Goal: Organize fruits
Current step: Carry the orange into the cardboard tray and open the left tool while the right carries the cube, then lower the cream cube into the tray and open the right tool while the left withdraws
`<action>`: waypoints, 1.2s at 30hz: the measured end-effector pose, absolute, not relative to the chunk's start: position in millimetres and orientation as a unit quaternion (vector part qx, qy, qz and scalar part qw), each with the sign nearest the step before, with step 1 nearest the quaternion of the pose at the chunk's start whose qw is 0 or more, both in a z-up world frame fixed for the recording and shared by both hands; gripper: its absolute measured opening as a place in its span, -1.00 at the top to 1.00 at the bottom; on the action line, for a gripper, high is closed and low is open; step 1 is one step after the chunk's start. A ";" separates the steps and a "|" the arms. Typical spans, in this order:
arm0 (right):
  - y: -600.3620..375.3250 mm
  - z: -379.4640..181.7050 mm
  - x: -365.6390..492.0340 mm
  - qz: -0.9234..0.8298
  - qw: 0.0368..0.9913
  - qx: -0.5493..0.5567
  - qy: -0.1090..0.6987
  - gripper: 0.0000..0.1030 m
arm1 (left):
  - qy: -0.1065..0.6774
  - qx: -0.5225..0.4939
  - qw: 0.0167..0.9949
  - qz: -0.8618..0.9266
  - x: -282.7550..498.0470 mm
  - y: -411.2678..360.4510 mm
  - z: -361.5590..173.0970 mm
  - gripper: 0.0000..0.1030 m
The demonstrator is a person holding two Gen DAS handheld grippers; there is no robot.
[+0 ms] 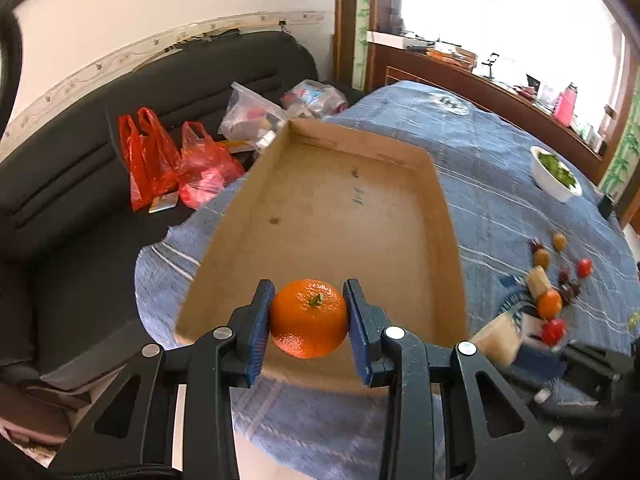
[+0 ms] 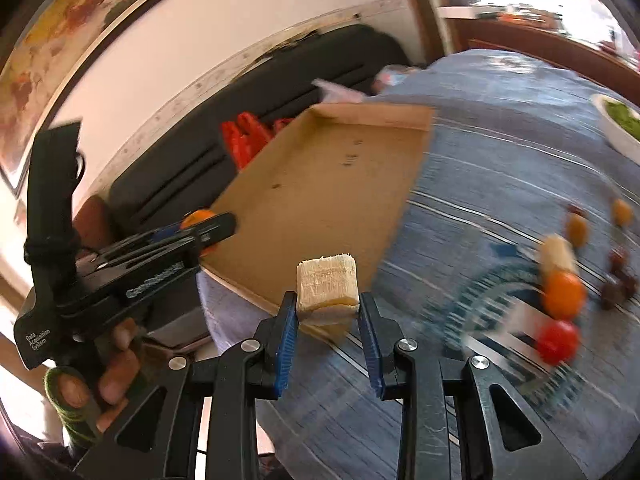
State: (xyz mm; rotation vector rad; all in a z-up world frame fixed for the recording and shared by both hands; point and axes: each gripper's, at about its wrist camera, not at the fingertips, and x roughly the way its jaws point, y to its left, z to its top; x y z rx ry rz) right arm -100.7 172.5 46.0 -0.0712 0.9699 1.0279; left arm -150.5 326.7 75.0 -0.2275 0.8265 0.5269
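My left gripper (image 1: 309, 312) is shut on an orange mandarin (image 1: 308, 318) and holds it over the near edge of an empty cardboard tray (image 1: 320, 216) on the blue tablecloth. The left gripper also shows at the left of the right wrist view (image 2: 204, 228). My right gripper (image 2: 328, 312) is shut on a pale sugarcane chunk (image 2: 326, 286) just right of the tray's (image 2: 320, 184) near corner. Loose fruits lie to the right: another mandarin (image 2: 564, 294), a red tomato (image 2: 558, 340), another pale chunk (image 2: 558, 254), small yellowish fruits (image 2: 578, 228) and dark red dates (image 2: 618, 284).
A white bowl of greens (image 1: 554, 174) stands at the table's far right. A black sofa (image 1: 72, 184) with red plastic bags (image 1: 160, 160) and clear bags (image 1: 256, 114) lies left of and behind the table. A window sill with clutter (image 1: 500, 68) runs behind.
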 end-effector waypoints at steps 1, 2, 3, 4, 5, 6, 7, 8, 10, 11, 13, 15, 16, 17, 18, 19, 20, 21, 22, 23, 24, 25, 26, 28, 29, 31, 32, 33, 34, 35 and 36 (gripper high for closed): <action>184.4 44.0 -100.2 0.478 0.755 -0.039 0.447 0.42 | 0.401 -0.114 0.873 0.253 -145.5 333.9 73.0 0.36; 199.1 39.9 -98.5 0.480 0.751 -0.050 0.451 0.42 | 0.404 -0.120 0.871 0.251 -142.6 339.1 71.6 0.36; 208.6 35.2 -96.6 0.479 0.748 -0.057 0.456 0.42 | 0.409 -0.124 0.870 0.246 -139.2 343.8 69.5 0.36; 221.5 27.3 -92.5 0.478 0.742 -0.064 0.466 0.42 | 0.413 -0.126 0.868 0.245 -136.8 346.9 67.3 0.36; 229.7 21.1 -90.2 0.479 0.735 -0.069 0.475 0.42 | 0.416 -0.130 0.866 0.244 -134.7 349.9 64.8 0.36; 235.7 15.3 -88.4 0.478 0.730 -0.073 0.483 0.42 | 0.419 -0.133 0.866 0.238 -132.7 351.6 62.8 0.36; 240.3 10.5 -87.5 0.475 0.729 -0.078 0.487 0.42 | 0.423 -0.137 0.866 0.230 -130.5 353.5 59.6 0.36; 242.6 6.5 -87.9 0.474 0.727 -0.083 0.490 0.42 | 0.428 -0.140 0.863 0.228 -127.9 354.8 56.7 0.36; 241.3 6.2 -90.6 0.476 0.726 -0.088 0.488 0.42 | 0.438 -0.136 0.859 0.228 -124.2 355.6 49.7 0.36; 239.2 7.4 -92.6 0.475 0.726 -0.093 0.489 0.43 | 0.443 -0.134 0.857 0.227 -122.6 354.0 46.7 0.36; 232.7 10.5 -96.7 0.472 0.728 -0.104 0.486 0.43 | 0.452 -0.130 0.854 0.221 -120.3 349.0 42.0 0.36; 225.5 11.2 -97.3 0.467 0.729 -0.109 0.489 0.43 | 0.459 -0.117 0.853 0.219 -118.2 342.1 37.8 0.36; 221.8 11.2 -97.1 0.466 0.728 -0.109 0.492 0.43 | 0.465 -0.111 0.851 0.219 -116.5 338.3 34.6 0.36; 220.5 11.1 -95.5 0.465 0.727 -0.109 0.493 0.43 | 0.469 -0.109 0.849 0.217 -114.6 336.8 32.1 0.36; 221.0 11.0 -95.3 0.466 0.726 -0.112 0.493 0.42 | 0.475 -0.108 0.847 0.216 -112.7 336.7 28.9 0.35; 222.6 11.3 -95.5 0.466 0.726 -0.117 0.491 0.42 | 0.486 -0.107 0.840 0.215 -109.3 335.7 23.1 0.35; 224.9 11.3 -96.2 0.463 0.728 -0.127 0.489 0.41 | 0.487 -0.102 0.839 0.219 -108.1 334.6 22.0 0.35; 226.5 12.4 -96.0 0.462 0.730 -0.131 0.487 0.38 | 0.487 -0.097 0.840 0.221 -107.6 332.7 22.0 0.35; 227.3 13.4 -96.5 0.462 0.730 -0.132 0.486 0.36 | 0.487 -0.093 0.839 0.223 -107.7 331.2 22.2 0.35; 235.6 15.4 -95.6 0.461 0.729 -0.133 0.488 0.35 | 0.489 -0.093 0.838 0.223 -107.6 330.9 22.6 0.34; 237.3 15.5 -95.0 0.459 0.731 -0.135 0.487 0.37 | 0.490 -0.095 0.838 0.222 -107.8 332.0 22.8 0.34; 236.2 15.9 -95.2 0.459 0.731 -0.134 0.486 0.37 | 0.491 -0.101 0.837 0.220 -108.7 333.0 23.7 0.34; 236.0 16.4 -94.6 0.460 0.731 -0.133 0.486 0.37 | 0.491 -0.106 0.837 0.217 -109.6 334.5 24.5 0.23; 238.6 16.7 -94.0 0.460 0.732 -0.131 0.485 0.36 | 0.491 -0.114 0.836 0.216 -111.2 337.5 25.8 -0.02; 234.6 17.6 -96.3 0.460 0.734 -0.132 0.483 0.33 | 0.488 -0.116 0.837 0.218 -112.8 337.9 27.1 -0.06; 231.0 20.4 -99.7 0.462 0.738 -0.133 0.475 0.19 | 0.485 -0.122 0.838 0.217 -117.0 337.4 28.5 -0.06; 228.6 22.6 -101.3 0.465 0.739 -0.131 0.469 0.09 | 0.485 -0.127 0.838 0.216 -118.3 338.7 28.8 -0.06; 226.8 24.5 -102.7 0.467 0.741 -0.128 0.466 -0.02 | 0.485 -0.132 0.837 0.214 -120.2 338.9 30.1 -0.06; 225.2 26.4 -103.8 0.467 0.743 -0.127 0.463 -0.05 | 0.484 -0.136 0.838 0.211 -122.4 338.3 32.3 -0.06; 221.3 28.7 -105.4 0.467 0.746 -0.127 0.459 -0.07 | 0.482 -0.137 0.839 0.211 -123.8 337.7 34.1 -0.06; 219.2 30.2 -105.8 0.467 0.747 -0.124 0.457 -0.07 | 0.481 -0.138 0.839 0.213 -125.5 336.4 36.8 -0.06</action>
